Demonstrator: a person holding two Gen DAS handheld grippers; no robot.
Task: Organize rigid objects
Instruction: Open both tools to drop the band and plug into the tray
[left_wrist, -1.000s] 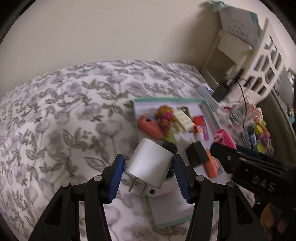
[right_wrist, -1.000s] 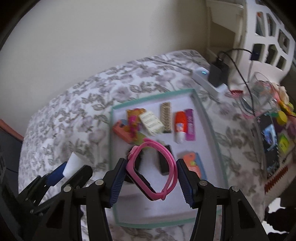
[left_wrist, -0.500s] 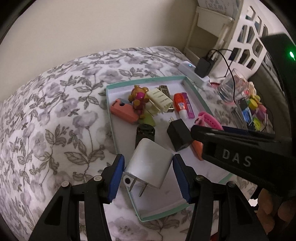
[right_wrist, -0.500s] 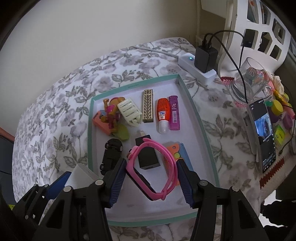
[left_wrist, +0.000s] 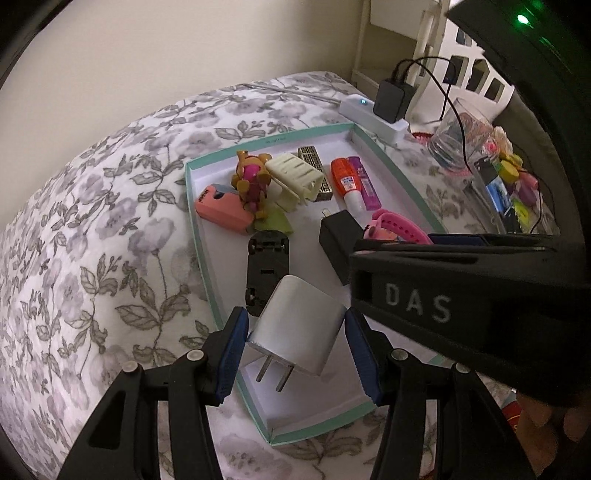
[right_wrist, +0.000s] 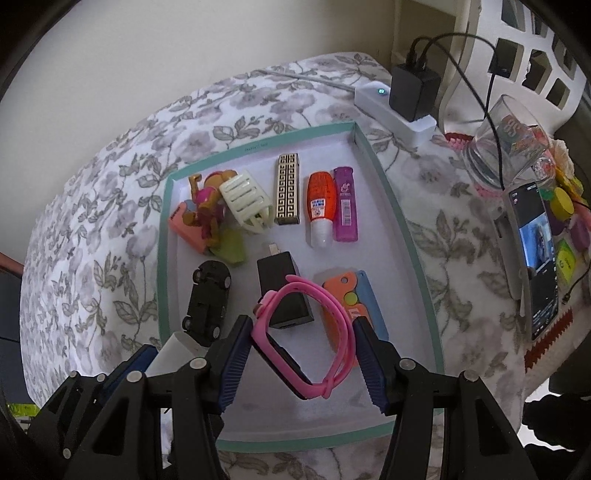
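Note:
A shallow white tray with a teal rim lies on the floral cloth. My left gripper is shut on a white plug adapter, prongs down, over the tray's near left part. My right gripper is shut on a pink watch band above the tray's near middle; it also shows in the left wrist view. In the tray lie a black toy car, a black charger, an orange and blue knife toy, a glue bottle and a purple lighter.
A toy figure, cream clip and patterned bar lie at the tray's far side. To the right stand a power strip with a black plug, a glass, a phone and small coloured items.
Both grippers have moved forward and lower over the tray, still holding the adapter and the watch band. The tray's contents have not moved.

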